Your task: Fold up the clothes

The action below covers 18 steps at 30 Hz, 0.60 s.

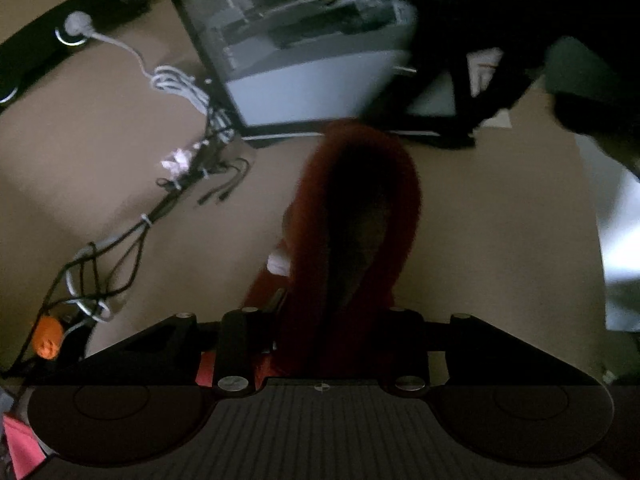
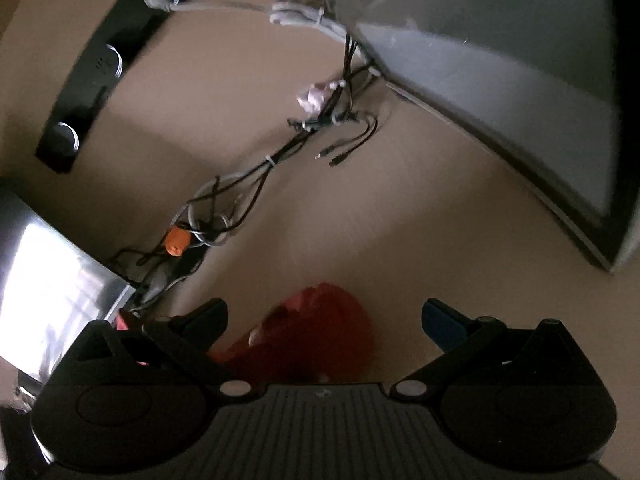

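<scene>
In the left wrist view a red garment (image 1: 360,216) stands bunched in a tall fold rising from my left gripper (image 1: 324,328), which is shut on the cloth. The cloth hides the fingertips. A small white tag (image 1: 278,264) shows at the fold's left side. In the right wrist view the same red garment (image 2: 316,332) lies in a heap on the tan tabletop (image 2: 440,232) between the fingers of my right gripper (image 2: 324,320). Those jaws stand wide apart, and the fingers (image 2: 208,316) do not press on the cloth.
A bundle of black and white cables (image 1: 176,176) runs across the table's left side to a black power strip (image 1: 72,20). An orange plug (image 2: 176,240) lies among them. A dark-framed screen (image 2: 520,100) stands behind. A shiny metal sheet (image 2: 48,280) lies left. A dark blurred shape (image 1: 500,40) hangs upper right.
</scene>
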Motion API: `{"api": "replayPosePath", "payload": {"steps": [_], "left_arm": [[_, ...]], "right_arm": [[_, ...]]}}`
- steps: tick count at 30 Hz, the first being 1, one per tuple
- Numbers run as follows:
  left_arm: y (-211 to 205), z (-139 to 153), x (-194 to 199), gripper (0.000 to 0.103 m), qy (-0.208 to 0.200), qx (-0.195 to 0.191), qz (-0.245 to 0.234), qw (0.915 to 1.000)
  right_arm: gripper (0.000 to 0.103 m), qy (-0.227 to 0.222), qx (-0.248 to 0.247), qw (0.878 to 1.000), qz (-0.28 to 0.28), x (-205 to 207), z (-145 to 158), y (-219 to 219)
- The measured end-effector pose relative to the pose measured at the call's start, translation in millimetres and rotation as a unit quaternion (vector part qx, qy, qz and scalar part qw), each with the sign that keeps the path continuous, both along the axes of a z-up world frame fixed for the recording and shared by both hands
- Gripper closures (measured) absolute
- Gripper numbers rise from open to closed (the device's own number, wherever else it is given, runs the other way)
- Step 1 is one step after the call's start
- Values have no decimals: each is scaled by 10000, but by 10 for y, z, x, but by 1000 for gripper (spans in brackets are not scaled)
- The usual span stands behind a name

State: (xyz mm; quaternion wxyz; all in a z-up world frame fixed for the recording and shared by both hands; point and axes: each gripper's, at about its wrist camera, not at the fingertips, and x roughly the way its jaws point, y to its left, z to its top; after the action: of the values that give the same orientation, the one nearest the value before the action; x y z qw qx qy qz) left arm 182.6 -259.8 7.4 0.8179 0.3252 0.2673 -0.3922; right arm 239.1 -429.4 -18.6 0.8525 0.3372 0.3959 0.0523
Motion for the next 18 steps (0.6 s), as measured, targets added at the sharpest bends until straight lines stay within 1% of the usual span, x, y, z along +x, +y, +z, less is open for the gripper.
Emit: {"api": "replayPosePath", "payload": {"steps": [1,2,4,6,7,8,10,12,14,15,16,17,18], "left_arm": [[-9,1,11,63,2,32,-20,10000],[-7,2,15,63,-6,60,-41,10000],[19,19,-13,63,-14,51,-19,10000],[47,39,-43,63,-21,34,11,10000],[57,49,-36,63,-11,8,55,10000],[66,60,-23,62,2,-23,108,9999],[77,71,-3,62,26,-96,221,9997],[78,86,9,62,-25,-195,346,9992],[97,160,40,67,-147,-385,565,9975],[128,227,59,68,-206,-523,719,9958],[189,324,64,70,-254,-705,916,9930],[280,465,92,72,-287,-938,1157,9884],[396,610,92,73,-327,-1164,1376,9831]], "right_arm": [[6,68,-20,10000,63,72,-46,51],[17,184,32,9997,164,142,-118,97],[30,485,294,9978,336,222,-286,148],[30,739,523,9949,446,262,-439,189],[32,726,483,9951,465,249,-465,209],[39,628,491,9956,486,232,-452,226],[51,375,659,9957,526,227,-369,237],[51,-55,659,9956,659,283,-121,302],[51,-564,570,9923,948,379,208,459],[51,-849,559,9877,1192,430,389,590],[51,-1117,563,9802,1535,479,579,784],[51,-1382,567,9707,1884,529,770,982],[51,-1533,584,9607,2240,565,898,1243]]}}
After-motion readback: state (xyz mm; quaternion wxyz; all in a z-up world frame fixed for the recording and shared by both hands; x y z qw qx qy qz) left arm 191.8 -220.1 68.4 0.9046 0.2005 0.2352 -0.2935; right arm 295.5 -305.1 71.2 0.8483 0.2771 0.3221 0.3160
